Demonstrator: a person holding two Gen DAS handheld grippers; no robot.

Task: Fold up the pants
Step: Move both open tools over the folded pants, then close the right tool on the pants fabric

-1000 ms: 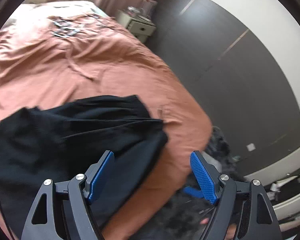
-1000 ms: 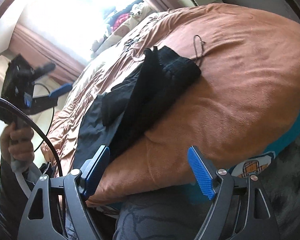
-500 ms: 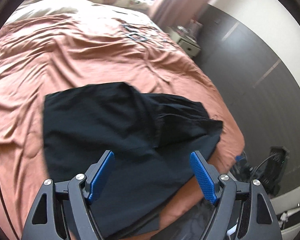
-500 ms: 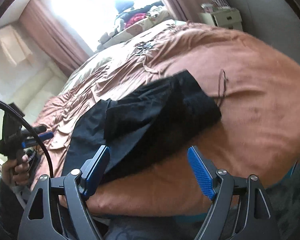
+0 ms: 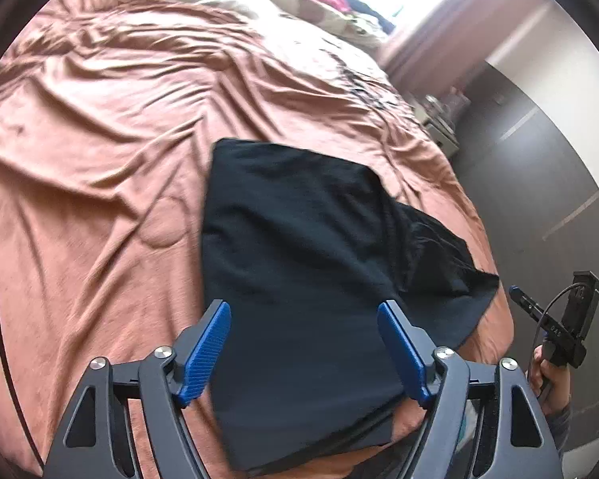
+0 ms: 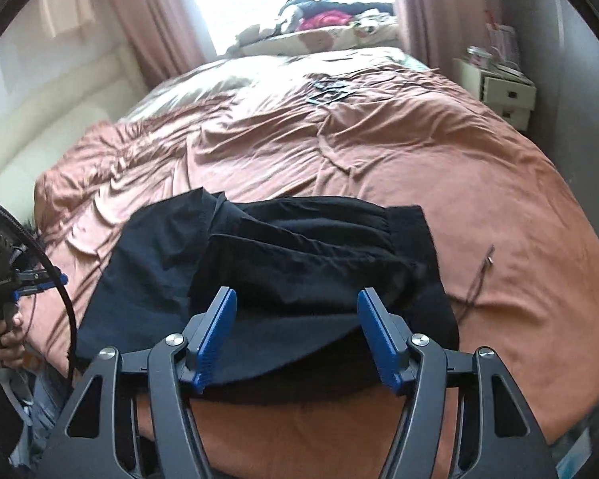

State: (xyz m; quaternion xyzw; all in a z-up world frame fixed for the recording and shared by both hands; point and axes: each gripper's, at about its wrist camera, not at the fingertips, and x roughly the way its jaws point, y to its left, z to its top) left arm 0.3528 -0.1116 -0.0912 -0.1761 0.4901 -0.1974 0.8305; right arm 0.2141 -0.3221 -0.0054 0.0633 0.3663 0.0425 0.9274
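The black pants [image 5: 299, 263] lie partly folded on the bed [image 5: 100, 159], filling the lower centre of both views. The left tool [image 5: 303, 351] and right tool [image 6: 297, 335] hang wide over them, holding nothing. The waistband edge [image 6: 415, 239] looks bunched, though blur hides detail; pinch both layers at matching corners and lay them flat.

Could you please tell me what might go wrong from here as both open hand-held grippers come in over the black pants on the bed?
1. The black fabric pants lie at the edge of the rumpled rust-brown bedspread; a tug could slide them off.
2. Their layers are bunched unevenly, so the right hand-held gripper may pinch several layers, or the bedspread too.
3. A thin dark cord beside the pants could snag.
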